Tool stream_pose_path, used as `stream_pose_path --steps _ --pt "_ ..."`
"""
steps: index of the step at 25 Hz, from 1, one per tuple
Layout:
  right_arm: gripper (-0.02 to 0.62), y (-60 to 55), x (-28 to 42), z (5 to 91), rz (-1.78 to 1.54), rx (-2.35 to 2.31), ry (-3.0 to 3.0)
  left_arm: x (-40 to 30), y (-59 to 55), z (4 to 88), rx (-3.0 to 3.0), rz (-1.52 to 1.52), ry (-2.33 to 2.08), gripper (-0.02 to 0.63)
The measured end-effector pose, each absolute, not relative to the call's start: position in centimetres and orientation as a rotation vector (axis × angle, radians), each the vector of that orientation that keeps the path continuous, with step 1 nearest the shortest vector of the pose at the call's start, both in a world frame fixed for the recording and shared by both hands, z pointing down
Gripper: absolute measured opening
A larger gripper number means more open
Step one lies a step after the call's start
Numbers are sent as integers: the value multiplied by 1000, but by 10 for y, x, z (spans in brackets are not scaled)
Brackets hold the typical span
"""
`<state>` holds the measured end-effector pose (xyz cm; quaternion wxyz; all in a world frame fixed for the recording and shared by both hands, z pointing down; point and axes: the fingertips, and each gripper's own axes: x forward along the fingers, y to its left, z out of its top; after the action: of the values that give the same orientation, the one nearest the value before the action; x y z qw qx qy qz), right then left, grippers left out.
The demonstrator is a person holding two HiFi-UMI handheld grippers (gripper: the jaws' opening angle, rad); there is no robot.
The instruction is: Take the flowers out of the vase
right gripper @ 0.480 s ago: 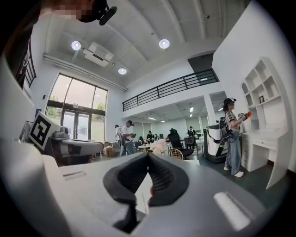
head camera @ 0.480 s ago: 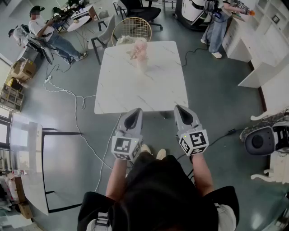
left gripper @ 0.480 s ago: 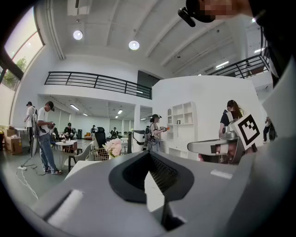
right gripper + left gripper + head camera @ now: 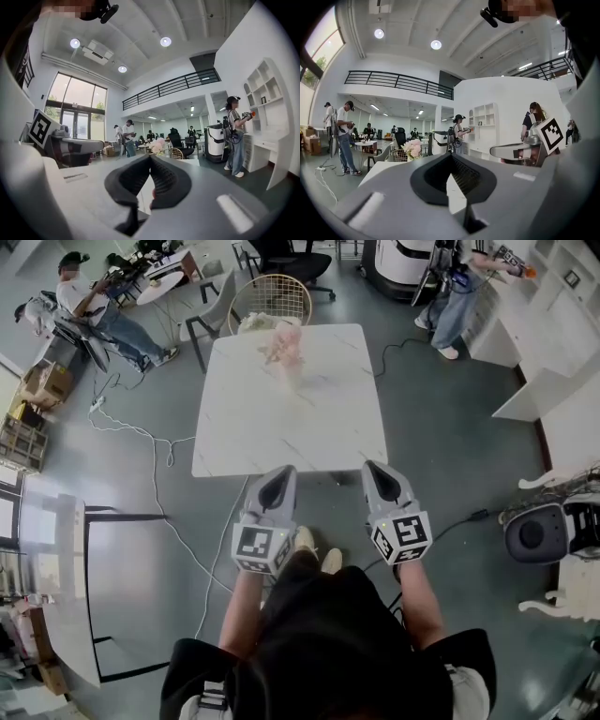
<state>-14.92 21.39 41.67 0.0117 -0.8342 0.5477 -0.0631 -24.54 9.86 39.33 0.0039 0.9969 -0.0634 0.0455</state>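
Grippers ride side by side at waist level, pointing forward; I judge this a carrying pose for the approach, not a reach. Left gripper [image 4: 278, 474] has its jaws closed tip to tip on nothing, and right gripper [image 4: 377, 470] is likewise fully closed and empty. Pink flowers [image 4: 285, 340] stand in their pale vase [image 4: 292, 377], well ahead of both grippers towards the far end of the white table [image 4: 281, 442], whose near edge lies just beyond the jaw tips. Against the earlier frame almost nothing differs. Both grippers keep their pose, while table and flowers sit slightly further left, probably from a step.
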Motion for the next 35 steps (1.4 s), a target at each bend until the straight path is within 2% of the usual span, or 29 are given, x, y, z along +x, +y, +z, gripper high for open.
stream_pose_path --steps 9,18,35 --pt "5 200 -121 424 -215 -2625 1713 -210 87 403 3106 182 -179 8" --pt "5 170 -68 427 -218 -2622 1724 -141 58 408 3094 190 -145 8" --pt "5 59 25 418 -265 -2610 1804 -54 -58 396 3069 184 -228 8"
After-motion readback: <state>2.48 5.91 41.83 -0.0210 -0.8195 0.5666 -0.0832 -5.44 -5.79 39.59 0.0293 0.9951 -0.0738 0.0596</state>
